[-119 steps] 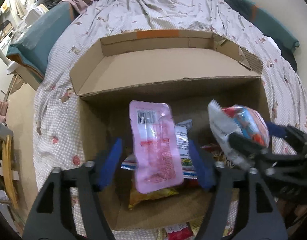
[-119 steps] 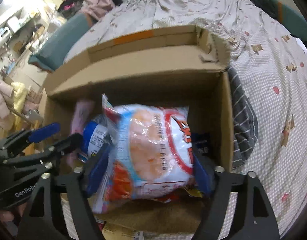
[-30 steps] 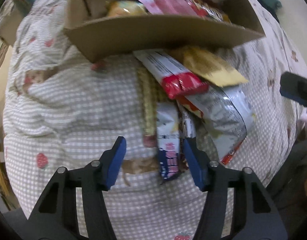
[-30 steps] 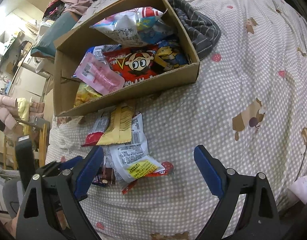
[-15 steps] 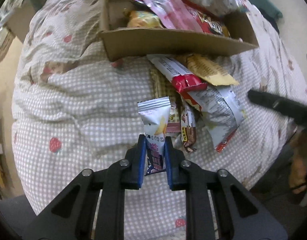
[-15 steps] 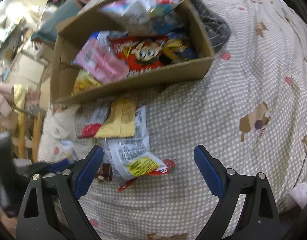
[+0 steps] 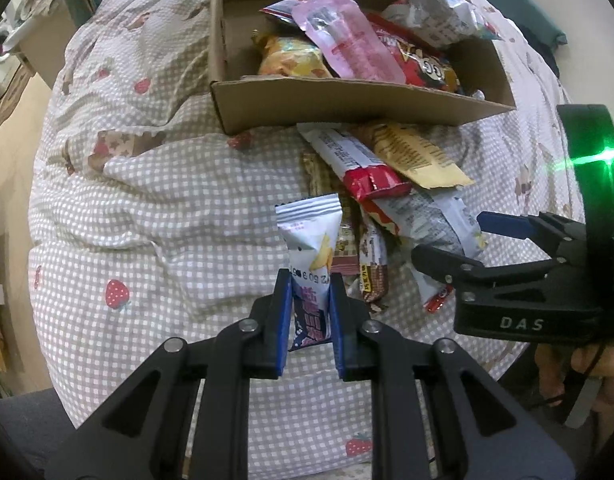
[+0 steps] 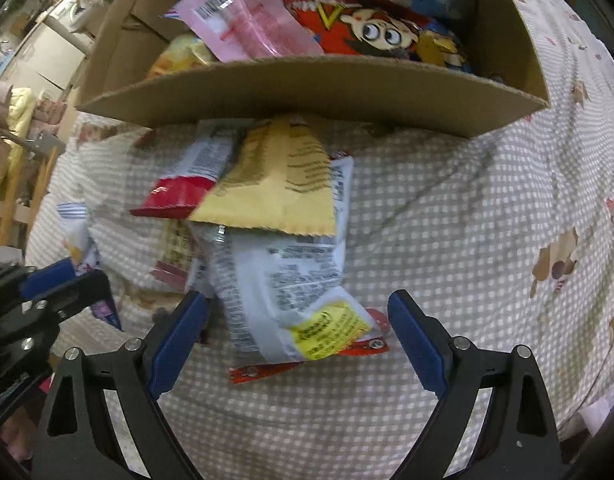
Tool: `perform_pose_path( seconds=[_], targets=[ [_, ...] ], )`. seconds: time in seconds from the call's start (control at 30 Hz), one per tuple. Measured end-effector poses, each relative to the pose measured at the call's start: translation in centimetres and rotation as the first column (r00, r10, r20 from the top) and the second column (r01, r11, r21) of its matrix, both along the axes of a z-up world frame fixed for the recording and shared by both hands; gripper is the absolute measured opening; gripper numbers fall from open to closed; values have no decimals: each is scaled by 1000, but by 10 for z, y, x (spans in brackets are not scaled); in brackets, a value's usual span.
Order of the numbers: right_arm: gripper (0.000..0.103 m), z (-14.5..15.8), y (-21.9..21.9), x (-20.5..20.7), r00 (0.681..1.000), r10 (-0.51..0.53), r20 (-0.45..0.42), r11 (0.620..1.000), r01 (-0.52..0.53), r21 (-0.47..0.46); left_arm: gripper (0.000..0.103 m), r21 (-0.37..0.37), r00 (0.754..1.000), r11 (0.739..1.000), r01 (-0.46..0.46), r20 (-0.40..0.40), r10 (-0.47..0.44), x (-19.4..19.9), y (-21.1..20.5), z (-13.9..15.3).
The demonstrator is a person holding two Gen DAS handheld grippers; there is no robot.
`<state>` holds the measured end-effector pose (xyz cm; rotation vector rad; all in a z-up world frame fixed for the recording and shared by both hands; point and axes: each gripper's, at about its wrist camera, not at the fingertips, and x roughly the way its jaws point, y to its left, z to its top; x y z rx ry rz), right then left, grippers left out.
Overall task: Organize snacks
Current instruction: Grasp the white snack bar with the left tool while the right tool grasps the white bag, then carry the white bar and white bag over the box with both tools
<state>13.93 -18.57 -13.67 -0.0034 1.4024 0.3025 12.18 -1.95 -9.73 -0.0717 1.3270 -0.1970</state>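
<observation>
Across the bed, your checked blanket (image 7: 179,200) with its strawberry prints carries everything. On it sits the cardboard box (image 7: 347,104), open at the top and already packed with snacks: a pink packet (image 7: 347,40) lies slanted over a red bag (image 8: 363,28) with a cartoon face, a yellow-orange bag (image 7: 291,60) is tucked at the left, and a crinkled white bag (image 7: 435,12) rises at the far side.

Just in front of the box's near wall lies a loose heap of snacks on the blanket. A tan packet (image 8: 279,184) rests on top, its far end reaching under the box edge, with a red-ended bar (image 8: 187,184) just beside it on the left and a large white bag (image 8: 291,280) (yellow sticker near its lower end) underneath.

Your right gripper (image 8: 297,336) has its jaws wide apart, one on either side of that white bag's near end, holding nothing.

Your left gripper (image 7: 309,316) is clamped on the lower half of a small white snack pack (image 7: 311,248), which stands upright above the blanket, left of the heap
</observation>
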Motion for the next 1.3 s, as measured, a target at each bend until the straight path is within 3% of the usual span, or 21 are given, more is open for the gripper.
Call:
perform_pose_path(
  seconds=[0.2,0.27,0.4,0.47,0.57,0.83,1.03,1.23,1.3],
  targets=[
    [91,-5,1,0,1000,21,6,1000,-21,-19,15,16,1000,1000,-2,12,2,-1,-2,1],
    [77,-8,8,0,999,47,11,998,-47,-40,15,21,1000,1000,-8,15,8,-1,-1,1],
    [60,-9,15,-4,998,66,2,997,-66,-37,15,16,1000,1000,-12,6,12,-1,2,-1],
    [56,-6,18,-7,997,82,16,996,-81,-44,15,21,1000,1000,-14,5,14,-1,4,-2],
    [39,-3,17,-13,996,87,9,996,-86,-29,15,36,1000,999,-20,11,19,1,4,-5],
    [38,11,3,-34,997,74,-11,996,-74,41,15,57,999,998,-33,12,32,5,4,-11],
    [38,27,-14,-68,998,40,-46,989,-33,143,15,54,998,997,-51,29,50,8,12,-7],
    [38,53,-10,-86,998,57,5,982,-57,181,15,61,997,997,-57,56,53,6,12,1],
    [38,65,-15,-90,996,48,71,979,-61,196,15,53,996,997,-61,66,57,5,15,4]
  ],
)
